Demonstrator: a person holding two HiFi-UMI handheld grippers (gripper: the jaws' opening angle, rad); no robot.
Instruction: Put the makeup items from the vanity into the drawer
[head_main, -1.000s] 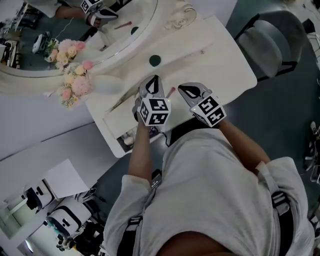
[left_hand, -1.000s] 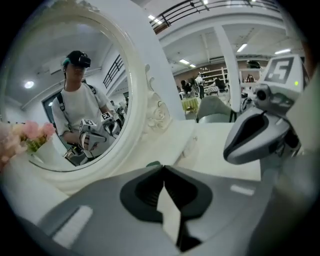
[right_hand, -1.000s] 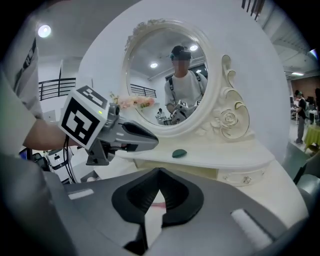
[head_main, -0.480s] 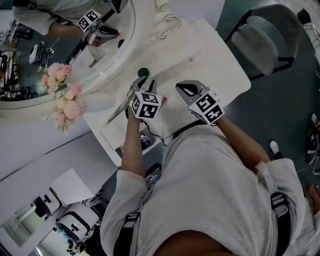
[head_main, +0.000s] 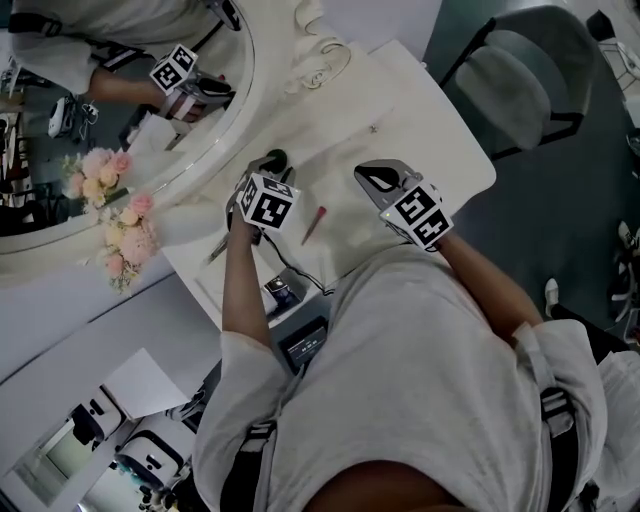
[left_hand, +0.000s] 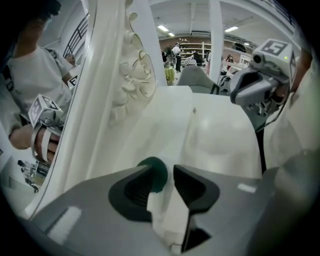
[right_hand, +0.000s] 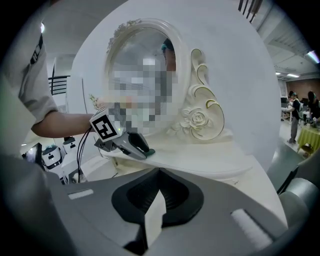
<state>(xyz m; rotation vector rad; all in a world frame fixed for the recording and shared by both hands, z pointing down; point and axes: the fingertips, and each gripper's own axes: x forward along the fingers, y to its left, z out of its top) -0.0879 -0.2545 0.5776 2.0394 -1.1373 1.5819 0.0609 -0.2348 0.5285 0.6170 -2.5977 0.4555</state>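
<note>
Left gripper (head_main: 272, 162) — wider, over green disc (left_hand: 159, 173)

Dim, greyish head view; bright, fisheye-warped gripper views with dark vignetted corners

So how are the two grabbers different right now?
The left gripper has its jaws apart, and they have just been opening. The right gripper has its jaws pressed together.
The left gripper has a round green thing between its tips, not squeezed. The right gripper has nothing.
The left gripper points steeply down at the vanity top. The right gripper points flatter.
Both are the same kind of grey two-jaw tool.
</note>
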